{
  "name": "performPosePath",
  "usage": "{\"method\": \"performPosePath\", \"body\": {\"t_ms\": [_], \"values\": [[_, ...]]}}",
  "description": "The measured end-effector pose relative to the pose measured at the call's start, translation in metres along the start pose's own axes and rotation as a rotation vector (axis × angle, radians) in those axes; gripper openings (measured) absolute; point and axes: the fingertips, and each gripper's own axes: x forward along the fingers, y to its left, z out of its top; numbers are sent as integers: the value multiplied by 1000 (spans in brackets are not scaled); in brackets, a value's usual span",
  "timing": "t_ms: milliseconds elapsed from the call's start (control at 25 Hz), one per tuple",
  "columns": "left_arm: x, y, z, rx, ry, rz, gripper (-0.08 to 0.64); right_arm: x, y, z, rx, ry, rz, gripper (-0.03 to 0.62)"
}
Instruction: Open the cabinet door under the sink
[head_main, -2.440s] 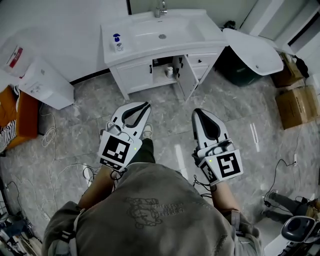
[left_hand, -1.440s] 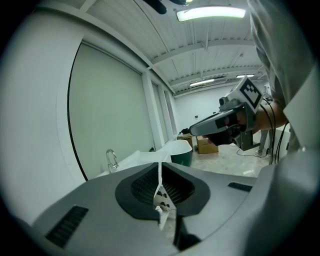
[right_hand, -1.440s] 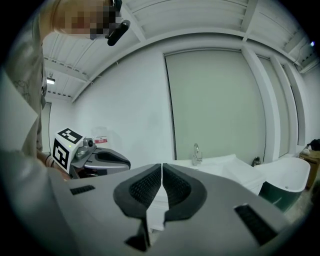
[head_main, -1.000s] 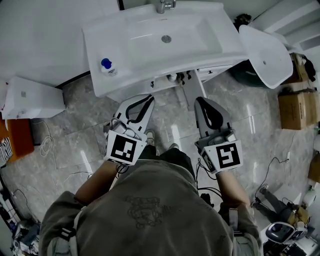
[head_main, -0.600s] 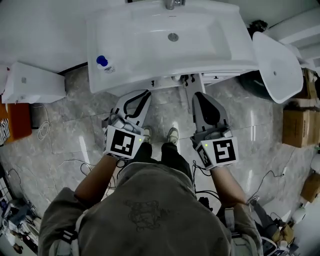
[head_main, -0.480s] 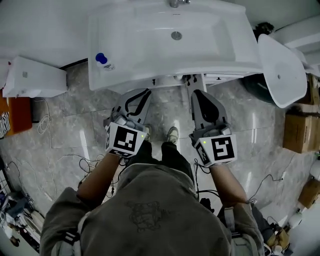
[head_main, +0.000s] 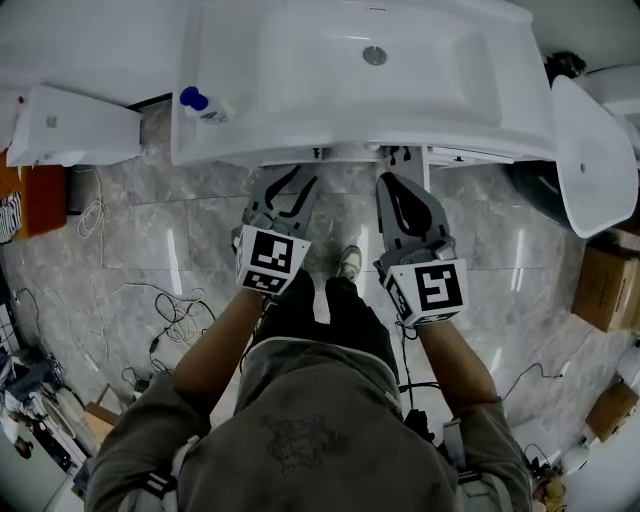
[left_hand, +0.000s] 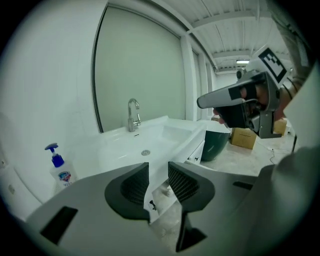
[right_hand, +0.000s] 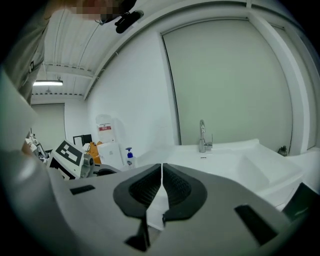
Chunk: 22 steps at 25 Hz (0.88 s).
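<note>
The white sink (head_main: 300, 70) fills the top of the head view, and its overhang hides most of the cabinet below. A door edge (head_main: 405, 155) of that cabinet pokes out under the basin's front rim. My left gripper (head_main: 290, 190) hovers just short of that rim, open by a narrow gap with nothing in it. In the left gripper view the gripper (left_hand: 159, 175) frames a white cabinet door (left_hand: 159, 197) with a dark handle. My right gripper (head_main: 405, 200) hangs beside the door edge, shut and empty, and in its own view the gripper (right_hand: 161, 172) points over the basin (right_hand: 235, 160).
A blue-capped soap bottle (head_main: 200, 103) stands on the sink's left corner, and a chrome faucet (left_hand: 132, 114) at the back. A white box unit (head_main: 70, 125) sits left, a white basin (head_main: 590, 150) over a dark green bin (left_hand: 215, 142) right. Cables (head_main: 180, 310) lie on the floor.
The person has walked up to the sink, so both grippers now hang right at the basin's front edge. The left jaws stay apart and the right jaws stay together.
</note>
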Motion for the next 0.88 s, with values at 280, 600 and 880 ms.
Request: {"method": "performPosePath", "body": {"t_ms": [280, 600, 880], "values": [[52, 1, -45, 3, 66, -3, 126, 20, -8, -46, 73, 9, -36, 31], [113, -2, -116, -15, 180, -2, 126, 41, -22, -111, 106, 49, -71, 31], [165, 18, -178, -101, 260, 36, 126, 62, -34, -154, 146, 84, -82, 31]]}}
